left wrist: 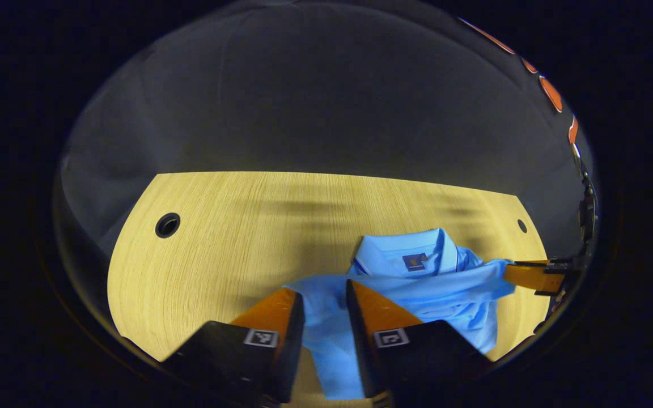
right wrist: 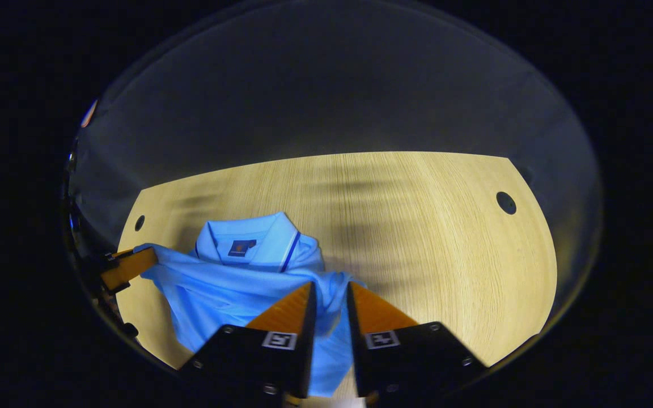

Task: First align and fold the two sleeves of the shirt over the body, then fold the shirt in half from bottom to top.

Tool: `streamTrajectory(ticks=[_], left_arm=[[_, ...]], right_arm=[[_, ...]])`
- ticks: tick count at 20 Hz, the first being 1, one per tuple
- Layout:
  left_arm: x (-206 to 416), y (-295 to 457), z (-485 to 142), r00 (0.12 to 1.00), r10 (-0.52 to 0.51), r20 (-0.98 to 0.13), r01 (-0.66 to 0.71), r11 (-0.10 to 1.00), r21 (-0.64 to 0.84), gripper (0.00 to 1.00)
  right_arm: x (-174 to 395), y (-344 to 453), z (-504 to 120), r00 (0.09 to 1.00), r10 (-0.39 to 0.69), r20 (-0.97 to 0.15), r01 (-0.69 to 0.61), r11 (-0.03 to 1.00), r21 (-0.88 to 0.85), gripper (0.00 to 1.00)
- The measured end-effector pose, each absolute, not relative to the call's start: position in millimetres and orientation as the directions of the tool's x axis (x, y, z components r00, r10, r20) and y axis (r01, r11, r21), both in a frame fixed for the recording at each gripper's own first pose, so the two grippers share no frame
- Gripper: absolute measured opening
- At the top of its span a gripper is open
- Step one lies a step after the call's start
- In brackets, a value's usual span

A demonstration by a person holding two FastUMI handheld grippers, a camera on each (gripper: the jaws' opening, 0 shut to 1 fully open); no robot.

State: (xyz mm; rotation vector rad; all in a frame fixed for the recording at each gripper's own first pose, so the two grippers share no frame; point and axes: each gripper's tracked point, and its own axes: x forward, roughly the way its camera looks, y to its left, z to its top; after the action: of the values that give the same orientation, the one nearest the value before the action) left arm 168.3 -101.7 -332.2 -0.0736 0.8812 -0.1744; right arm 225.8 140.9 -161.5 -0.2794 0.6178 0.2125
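Lying on the wooden worktop (left wrist: 219, 226), the blue shirt (left wrist: 434, 283) sits collar-far, its label patch facing up; part of the cloth is lifted off the surface between the two grippers.

Left gripper view: the left gripper (left wrist: 325, 297) has its fingers (left wrist: 272, 311) drawn close together with a fold of shirt cloth between them; the cloth runs down through the narrow gap, so the fingers pinch the shirt. At the right edge of this view the right gripper (left wrist: 522, 275) meets the shirt's stretched-out corner; whether its fingers are closed cannot be told from here. A large round hole (left wrist: 167, 225) shows in the worktop at far left, a small hole (left wrist: 522, 225) at far right.

Right gripper view: the right gripper (right wrist: 331, 294) likewise holds its fingers (right wrist: 289, 311) nearly together, pinching blue cloth that hangs down between them. The left gripper (right wrist: 134, 262) appears at the left edge, touching the shirt (right wrist: 236, 277) at its pulled-out corner. A dark stripe along the collar edge is visible here. The worktop (right wrist: 417, 238) shows its holes mirrored: large at right (right wrist: 505, 202), small at left (right wrist: 139, 222).
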Motion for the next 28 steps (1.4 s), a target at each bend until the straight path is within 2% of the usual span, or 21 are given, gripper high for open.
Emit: streamTrajectory(ticks=[2,3,4,5,9,14,21,28], left_arm=[[175.6,-96.3,-314.4,0.678,-0.156,-0.718,0.113,0.988,-0.108,0.72],[175.8,-92.7,-299.3,0.708,-0.143,-0.692,0.108,0.99,-0.095,0.84],[177.9,-89.6,-281.4,0.742,-0.13,-0.658,0.099,0.991,-0.085,0.96],[177.8,-87.7,-260.8,0.775,-0.12,-0.621,0.088,0.993,-0.082,0.99],[158.6,-80.9,-178.0,0.882,-0.085,-0.463,0.051,0.995,-0.085,0.99],[96.2,-80.7,-102.6,0.955,-0.073,-0.287,0.063,0.997,-0.045,0.98],[-14.0,-93.0,-67.1,0.975,-0.103,-0.197,0.099,0.995,-0.028,0.98],[-69.2,-76.2,-42.0,0.985,-0.1,-0.143,0.1,0.995,-0.009,0.98]], right_arm=[[217.1,135.9,-152.2,0.823,0.096,-0.56,-0.259,0.94,-0.221,0.75],[210.5,135.5,-145.6,0.84,0.097,-0.535,-0.257,0.937,-0.235,1.0],[202.5,136.5,-136.0,0.854,0.108,-0.51,-0.257,0.938,-0.232,1.0],[192.6,138.2,-126.8,0.865,0.125,-0.486,-0.261,0.939,-0.222,1.0],[141.2,133.7,-76.2,0.911,0.18,-0.37,-0.27,0.941,-0.206,1.0],[65.1,110.7,-31.7,0.955,0.218,-0.203,-0.257,0.947,-0.192,1.0],[-25.9,65.7,-16.9,0.97,0.226,-0.084,-0.237,0.956,-0.17,1.0],[-77.0,59.9,-22.3,0.977,0.211,-0.038,-0.214,0.965,-0.15,0.99]])
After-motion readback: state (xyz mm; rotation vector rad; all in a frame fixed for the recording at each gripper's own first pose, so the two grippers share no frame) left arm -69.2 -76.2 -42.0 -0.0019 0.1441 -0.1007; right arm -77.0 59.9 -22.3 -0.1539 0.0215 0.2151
